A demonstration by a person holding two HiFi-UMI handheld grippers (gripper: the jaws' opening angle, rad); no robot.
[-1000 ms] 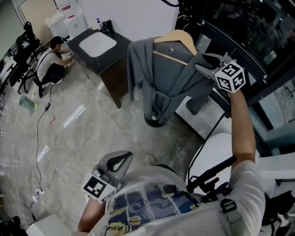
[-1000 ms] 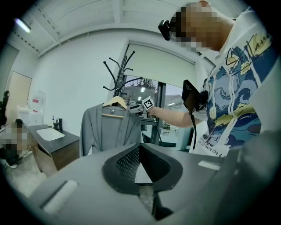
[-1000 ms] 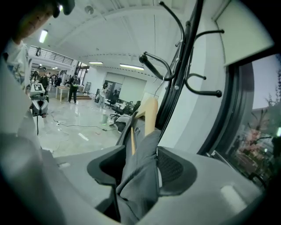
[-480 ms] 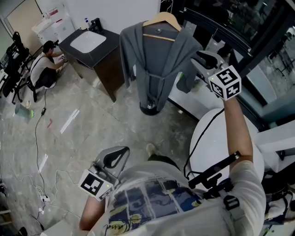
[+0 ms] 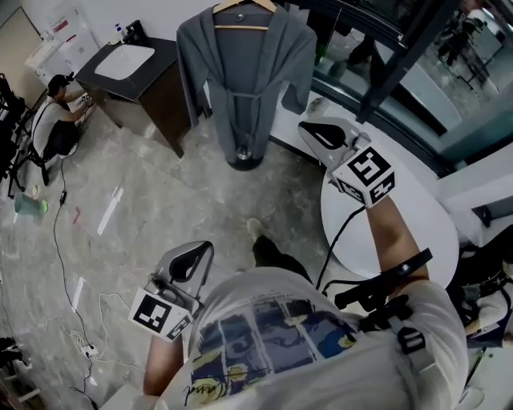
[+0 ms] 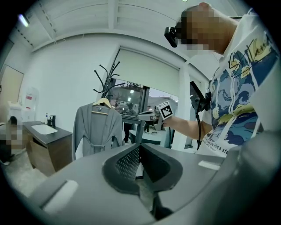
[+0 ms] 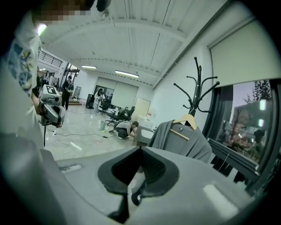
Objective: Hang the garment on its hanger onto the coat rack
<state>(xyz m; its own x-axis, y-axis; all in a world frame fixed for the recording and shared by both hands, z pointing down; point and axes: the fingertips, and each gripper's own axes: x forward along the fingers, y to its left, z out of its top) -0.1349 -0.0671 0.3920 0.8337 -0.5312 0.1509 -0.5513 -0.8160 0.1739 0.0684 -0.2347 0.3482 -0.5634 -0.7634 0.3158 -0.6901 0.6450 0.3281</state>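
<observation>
The grey robe hangs on a wooden hanger from the black coat rack, whose round base stands on the floor below it. In the right gripper view the hanger sits on the rack with the robe draped under it. My right gripper is shut with nothing in it, apart from the robe and to its right. My left gripper is low at my side, shut and empty. From there the robe shows far off.
A dark cabinet with a white sink stands left of the rack. Under my right arm is a round white table. A person crouches at the far left, and cables trail over the floor. Dark window frames run behind the rack.
My right gripper has drawn back from the robe's sleeve and come down over the white table, its jaws closing on nothing. The left gripper has stayed by my side.
</observation>
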